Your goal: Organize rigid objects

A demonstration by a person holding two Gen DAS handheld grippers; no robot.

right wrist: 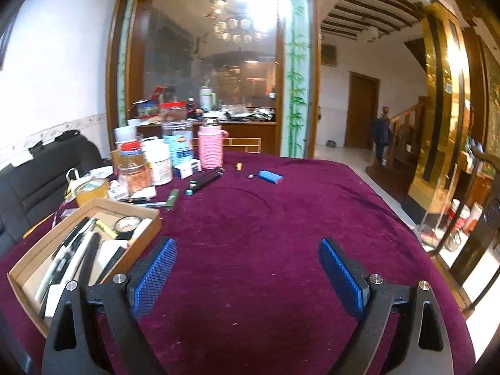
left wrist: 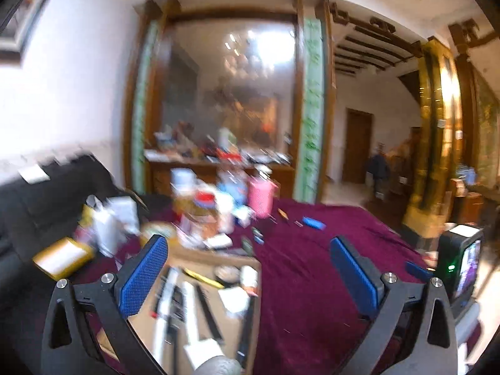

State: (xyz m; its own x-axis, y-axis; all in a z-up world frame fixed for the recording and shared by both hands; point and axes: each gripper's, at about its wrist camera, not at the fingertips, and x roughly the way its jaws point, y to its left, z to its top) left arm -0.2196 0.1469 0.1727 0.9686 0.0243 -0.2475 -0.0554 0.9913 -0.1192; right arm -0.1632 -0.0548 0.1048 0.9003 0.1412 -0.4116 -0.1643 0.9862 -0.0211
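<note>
**Both hand-held grippers released, nothing between the pads**

Bench (right wrist: pixel 281 218) under maroon cloth: centre and right bare up to the right edge; clutter fills the far-left corner. Cardboard box (right wrist: pixel 28 268) at near left, holding pens and a gauge. Right hand-held gripper (right wrist: pixel 247 268) spread wide over bare cloth, box just left of it. Blue cylinder (right wrist: pixel 270 176) lies well ahead, flat, long axis left-right, slightly slanted. Left hand-held gripper (left wrist: pixel 250 268) spread wide, hovering over the box's right wall (left wrist: pixel 250 312); view blurred.
</note>
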